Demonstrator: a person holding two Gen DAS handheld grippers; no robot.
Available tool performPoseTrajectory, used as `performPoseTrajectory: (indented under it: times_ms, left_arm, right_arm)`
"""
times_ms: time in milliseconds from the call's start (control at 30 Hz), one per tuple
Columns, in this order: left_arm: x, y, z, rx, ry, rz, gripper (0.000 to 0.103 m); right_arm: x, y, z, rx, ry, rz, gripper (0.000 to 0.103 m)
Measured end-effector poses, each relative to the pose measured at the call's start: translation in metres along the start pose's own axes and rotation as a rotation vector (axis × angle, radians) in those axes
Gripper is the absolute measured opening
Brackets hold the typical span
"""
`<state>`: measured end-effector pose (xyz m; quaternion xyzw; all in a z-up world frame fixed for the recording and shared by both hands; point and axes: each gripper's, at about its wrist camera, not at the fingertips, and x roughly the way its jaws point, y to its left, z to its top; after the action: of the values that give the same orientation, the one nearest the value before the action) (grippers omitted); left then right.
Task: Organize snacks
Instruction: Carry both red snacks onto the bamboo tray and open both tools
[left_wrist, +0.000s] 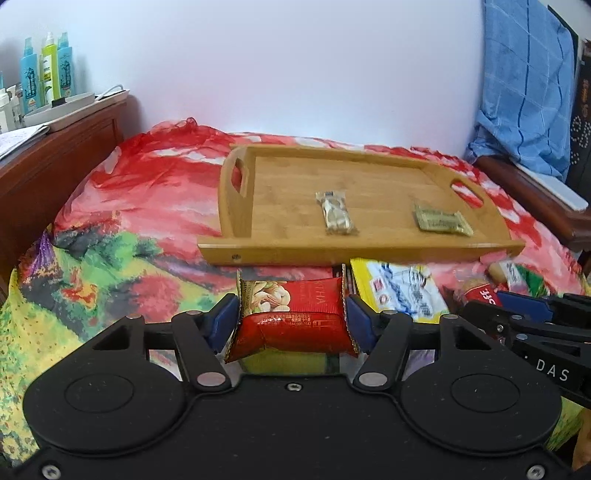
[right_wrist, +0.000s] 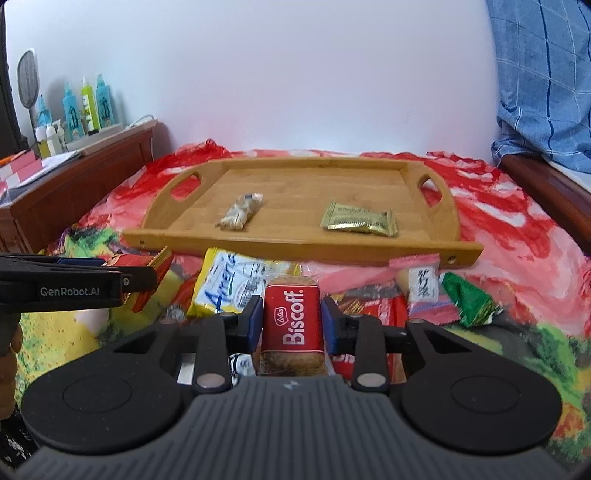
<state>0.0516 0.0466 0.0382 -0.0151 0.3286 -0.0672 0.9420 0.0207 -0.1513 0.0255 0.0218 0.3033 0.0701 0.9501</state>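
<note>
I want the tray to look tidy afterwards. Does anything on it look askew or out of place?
Only slightly: the pale nougat-like snack lies diagonally on the wooden tray, while the gold packet lies roughly square to its front edge. Nothing looks spilled or damaged.

Home bedroom: floral bedspread (left_wrist: 110, 229), wooden headboard (left_wrist: 55, 166), toiletry bottles (left_wrist: 48, 74).

Red Biscoff packet (right_wrist: 291, 325); red-floral bedspread (right_wrist: 517, 229); tan tray (right_wrist: 295, 245).
</note>
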Motion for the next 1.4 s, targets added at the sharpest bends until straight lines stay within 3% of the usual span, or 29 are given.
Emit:
performPoseTrajectory:
  times_ms: [333, 500, 667, 1100, 1400]
  left_arm:
    - [0.0, -0.007, 0.062, -0.01, -0.042, -0.014, 0.061]
    - [0.034, -0.005, 0.109, -0.069, -0.005, -0.039, 0.061]
    - [0.078, -0.005, 0.137, -0.087, 0.048, -0.011, 0.061]
    - [0.162, -0.016, 0.158, -0.099, 0.119, 0.017, 0.061]
    - [0.191, -0.029, 0.155, -0.087, 0.128, 0.032, 0.061]
  right_arm:
    - [0.009, -0.032, 0.052, 0.055, -0.019, -0.025, 0.038]
    - [0.033, -0.064, 0.096, 0.131, 0.013, 0.0, 0.038]
    - [0.069, -0.09, 0.123, 0.174, 0.071, 0.003, 0.038]
    - [0.135, -0.109, 0.13, 0.176, 0.138, -0.049, 0.038]
    - [0.155, -0.105, 0.125, 0.121, 0.141, -0.058, 0.039]
